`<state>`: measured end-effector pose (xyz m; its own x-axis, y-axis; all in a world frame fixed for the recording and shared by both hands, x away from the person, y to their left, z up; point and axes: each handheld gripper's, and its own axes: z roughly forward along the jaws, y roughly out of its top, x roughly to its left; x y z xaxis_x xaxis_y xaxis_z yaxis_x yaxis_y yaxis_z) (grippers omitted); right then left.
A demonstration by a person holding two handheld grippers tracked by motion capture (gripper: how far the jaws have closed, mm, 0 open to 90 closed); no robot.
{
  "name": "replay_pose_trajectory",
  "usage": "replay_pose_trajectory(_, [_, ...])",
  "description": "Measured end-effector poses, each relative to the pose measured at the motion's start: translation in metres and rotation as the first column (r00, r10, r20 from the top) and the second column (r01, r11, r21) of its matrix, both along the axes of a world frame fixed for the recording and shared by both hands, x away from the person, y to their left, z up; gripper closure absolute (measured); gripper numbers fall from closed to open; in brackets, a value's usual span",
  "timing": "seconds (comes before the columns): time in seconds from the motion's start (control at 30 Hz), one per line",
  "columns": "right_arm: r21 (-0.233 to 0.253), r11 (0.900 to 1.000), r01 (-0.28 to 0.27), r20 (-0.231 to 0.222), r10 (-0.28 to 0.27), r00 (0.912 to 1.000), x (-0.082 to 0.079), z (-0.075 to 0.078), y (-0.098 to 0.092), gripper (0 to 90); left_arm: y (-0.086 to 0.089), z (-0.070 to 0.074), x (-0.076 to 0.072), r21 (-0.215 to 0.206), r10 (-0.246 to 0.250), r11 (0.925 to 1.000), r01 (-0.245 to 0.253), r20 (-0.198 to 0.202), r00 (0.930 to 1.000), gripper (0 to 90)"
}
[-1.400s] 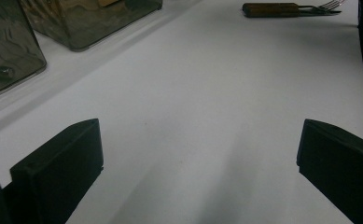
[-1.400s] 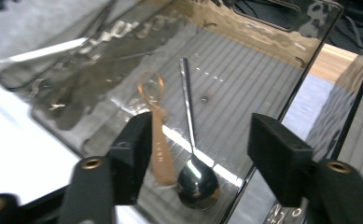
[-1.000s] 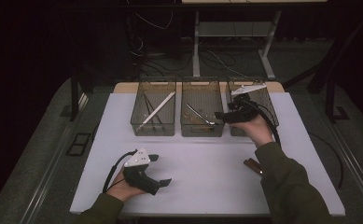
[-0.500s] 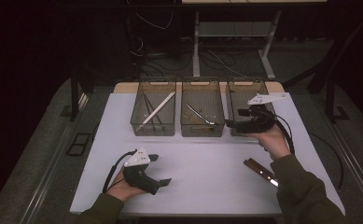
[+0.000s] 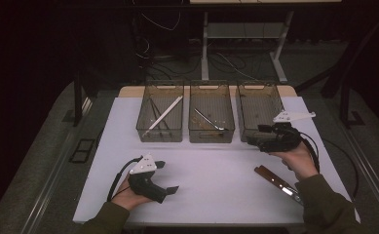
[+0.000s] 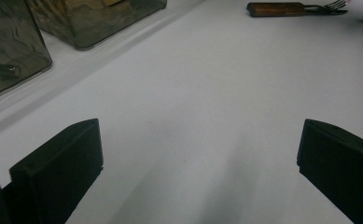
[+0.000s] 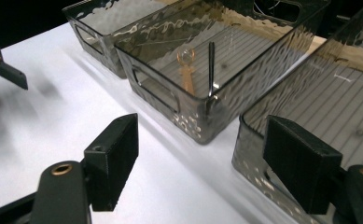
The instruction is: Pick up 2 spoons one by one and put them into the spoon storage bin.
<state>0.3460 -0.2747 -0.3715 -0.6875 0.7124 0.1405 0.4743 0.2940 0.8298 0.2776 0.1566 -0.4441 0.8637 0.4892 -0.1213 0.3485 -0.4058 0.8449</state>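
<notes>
white table (image 5: 211,170) carries three sorting bins; your right claw (image 5: 255,139), released and empty, hangs by the empty right bin (image 5: 259,109), near the wooden-handled fork (image 5: 277,179); left claw (image 5: 165,176) rests released.

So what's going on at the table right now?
A person holds a gripper in each hand over a white table with three smoky plastic bins along its far edge. The right gripper hovers open at the near corner of the right bin, holding nothing. A wooden-handled fork lies on the table beside that hand. The left gripper rests open near the front edge. The left bin and middle bin already hold utensils.
</notes>
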Motion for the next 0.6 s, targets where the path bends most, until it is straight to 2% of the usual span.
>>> replay_pose_trajectory(0.17, [0.003,1.000,-0.001,-0.004,0.001,1.0000,-0.010,-0.005,-0.011,26.2,0.000,0.000,0.000,0.000,0.000,1.0000,0.000,0.001,1.0000,0.0])
replay_pose_trajectory(0.6, [0.011,1.000,0.022,-0.050,-0.021,0.9985,-0.037,-0.020,-0.040,26.3,0.001,0.001,-0.001,0.003,0.003,1.0000,-0.003,0.003,1.0000,0.0])
